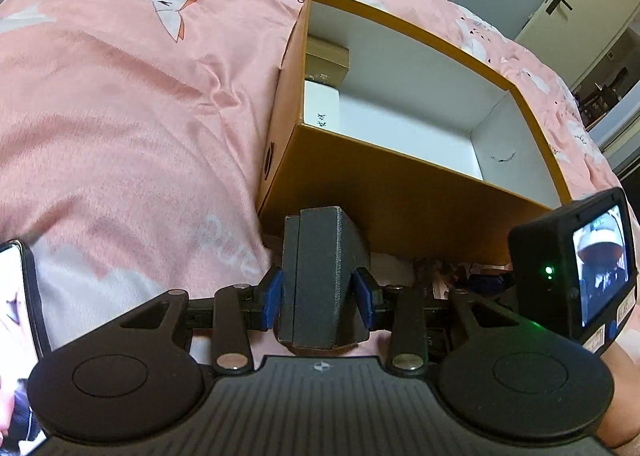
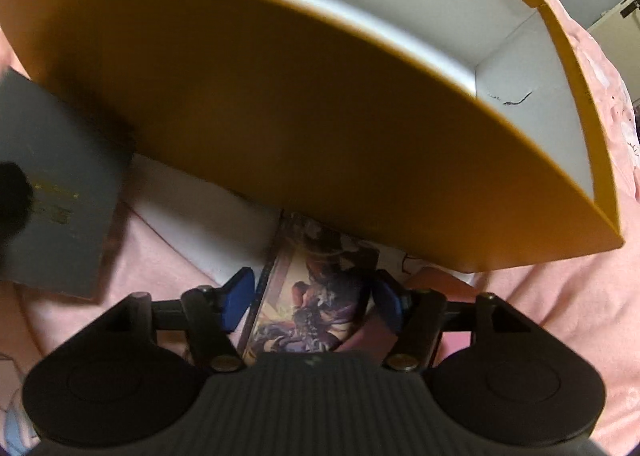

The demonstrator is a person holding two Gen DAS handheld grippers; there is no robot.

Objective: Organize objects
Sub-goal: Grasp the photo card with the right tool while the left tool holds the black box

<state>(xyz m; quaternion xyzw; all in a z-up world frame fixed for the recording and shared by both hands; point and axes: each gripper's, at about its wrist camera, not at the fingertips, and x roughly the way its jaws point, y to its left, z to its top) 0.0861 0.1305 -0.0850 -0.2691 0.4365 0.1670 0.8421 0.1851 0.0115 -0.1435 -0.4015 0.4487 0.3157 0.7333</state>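
while left tool (image 1: 320, 298): clamps grey box (image 1: 320, 280)
right tool (image 2: 313, 298): jaws spread around picture box (image 2: 308, 296), grip unclear
right view only: picture box abuts orange box wall (image 2: 280, 115)

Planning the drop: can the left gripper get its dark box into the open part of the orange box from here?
Probably yes. The left gripper holds the dark box just outside the orange box, whose top is open; only the near wall needs clearing.

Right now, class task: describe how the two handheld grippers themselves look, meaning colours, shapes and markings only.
Both look alike. The left gripper and right gripper have matte black bodies with a ribbed centre panel bearing a small pale emblem, two round black discs at the sides, black link bars with silver rivets, and blue pads on the fingertips. A black camera with a lit screen and green light shows in the left view.
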